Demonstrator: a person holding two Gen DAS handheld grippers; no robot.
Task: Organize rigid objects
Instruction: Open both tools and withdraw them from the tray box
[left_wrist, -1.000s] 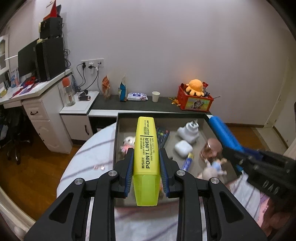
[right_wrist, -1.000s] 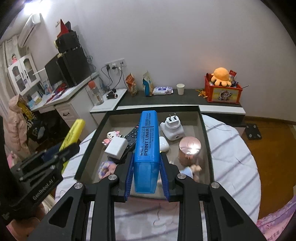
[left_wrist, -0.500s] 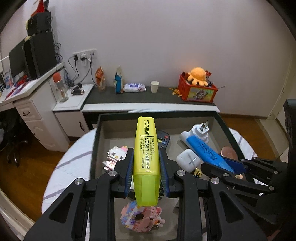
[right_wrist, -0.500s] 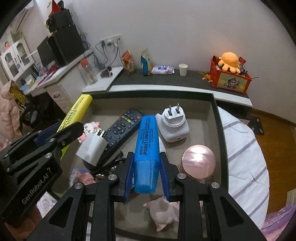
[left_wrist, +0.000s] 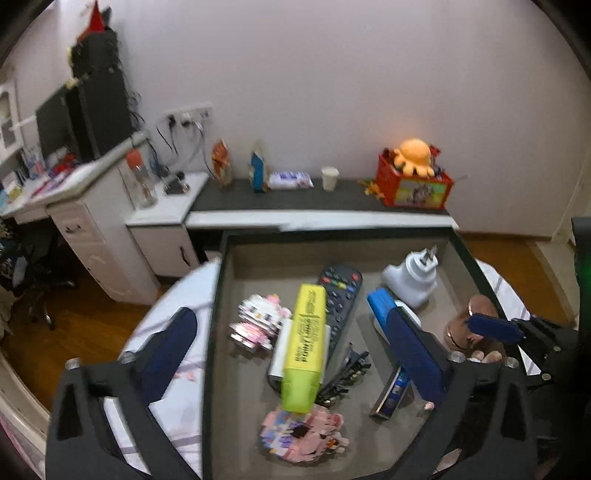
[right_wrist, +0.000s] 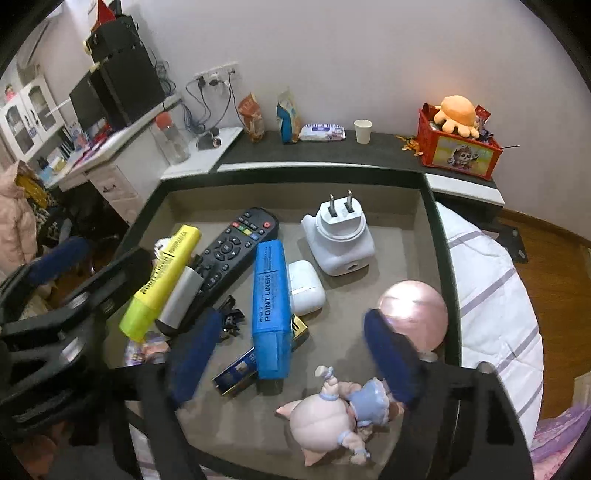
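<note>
A yellow highlighter lies in the dark tray, across a white charger and a black remote; it also shows in the right wrist view. A blue highlighter lies in the tray beside a white earbud case. My left gripper is open, its jaws spread wide above the yellow highlighter. My right gripper is open above the blue highlighter.
The tray also holds a white plug adapter, a pink round object, a pink doll, a small blue box, black clips and toy figures. A striped cloth covers the table. A dark shelf stands behind.
Both grippers have opened and let go of their highlighters. The yellow and the blue highlighter now lie in the tray.
</note>
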